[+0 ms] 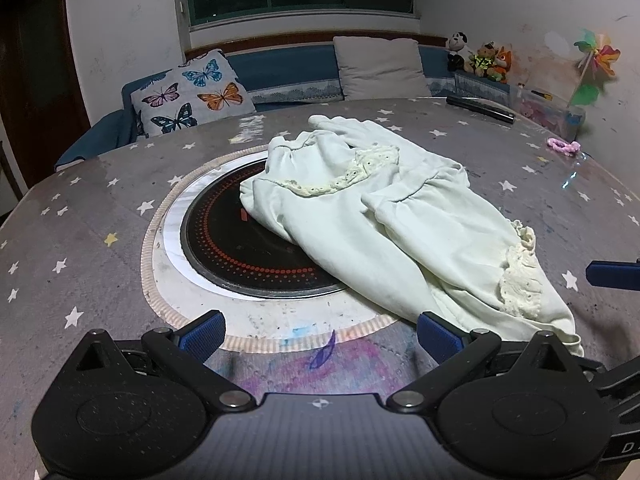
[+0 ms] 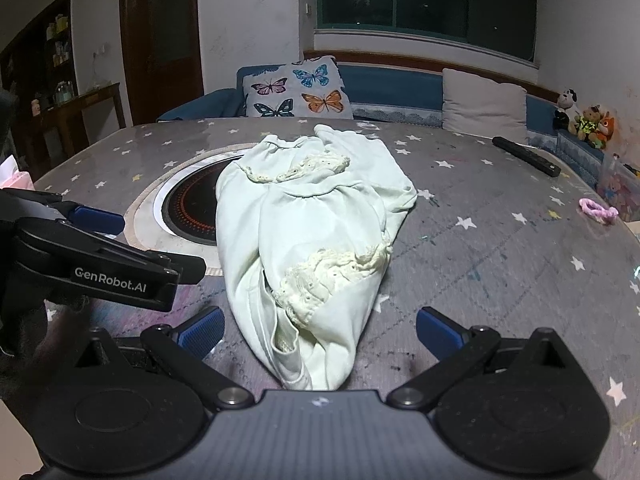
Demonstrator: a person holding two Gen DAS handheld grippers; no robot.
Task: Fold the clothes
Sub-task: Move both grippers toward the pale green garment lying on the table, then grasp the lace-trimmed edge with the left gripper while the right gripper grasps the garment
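Both claws stand wide and hold nothing, so the folding looks, to my judgement, barely begun or between folds.

From the left wrist view, the left claw (image 1: 320, 338) hangs just above the tabletop (image 1: 80, 240), its blue pads (image 1: 202, 334) spread far apart. The pale green garment (image 1: 380, 216), trimmed with cream lace (image 1: 520, 276), lies crumpled from about 12 o'clock to 4 o'clock of the claw. Its far part drapes over the black induction hob (image 1: 240, 248) set into the tabletop, and its near end lies just beside the right-hand pad. At 3 o'clock one blue pad of the right claw (image 1: 612, 275) pokes into the frame, apart from the cloth.

From the right wrist view, the right claw (image 2: 318, 334) is likewise spread wide, and the garment (image 2: 312, 220) runs straight out toward 12 o'clock, its near end lying between the pads without touching either as far as I can tell. The left claw (image 2: 132, 240) sits at 9 o'clock, beside the cloth's edge and not gripping it. A dark remote-like bar (image 2: 524, 156) and a pink hair tie (image 2: 598, 209) lie well apart at 2 o'clock.

The step in hand seems to be taking hold. The next move probably calls for each claw to pinch an edge or corner, lift, and spread the bunched cloth flat; the lace and gathered seams may snag or slip.
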